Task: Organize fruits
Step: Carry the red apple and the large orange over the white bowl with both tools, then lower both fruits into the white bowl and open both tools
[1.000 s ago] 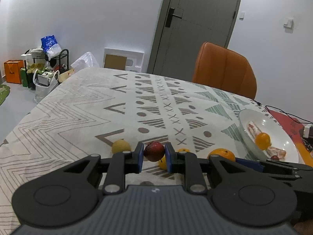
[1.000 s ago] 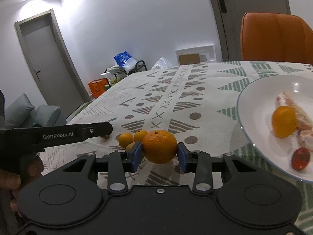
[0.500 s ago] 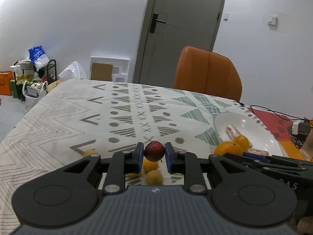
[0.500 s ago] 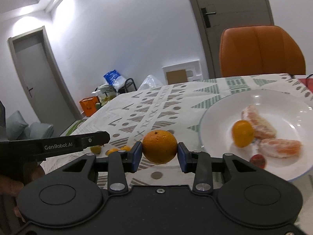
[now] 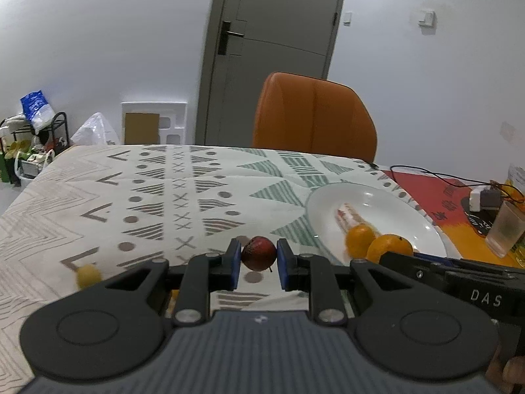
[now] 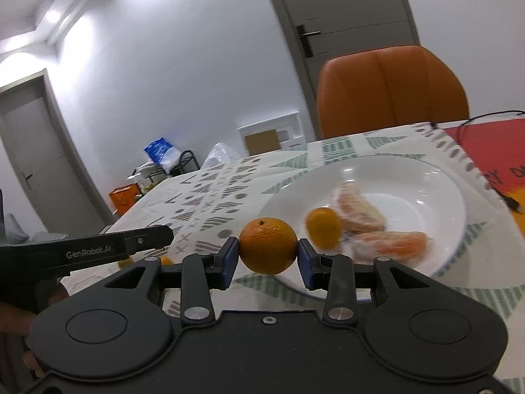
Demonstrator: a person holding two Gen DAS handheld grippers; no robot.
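The left gripper has its blue-padded fingers clamped on a small, dark red, wrinkled round fruit, held clear above the patterned white tablecloth and short of the rim of the wide white ceramic plate; the right gripper pinches a round orange mandarin at its widest part, just before the plate's near edge; both grips cross the fruit's middle, probably so that a round body cannot roll out during the carry. The plate already holds a small orange kumquat-like fruit and peeled pale orange segments, so it looks to be the collecting place, and both fruits seem bound for it. The mandarin is near spherical with no real long axis; its dark stem dimple points up and slightly away from the camera. The red fruit shows a thin stalk at its lower right, pointing down.
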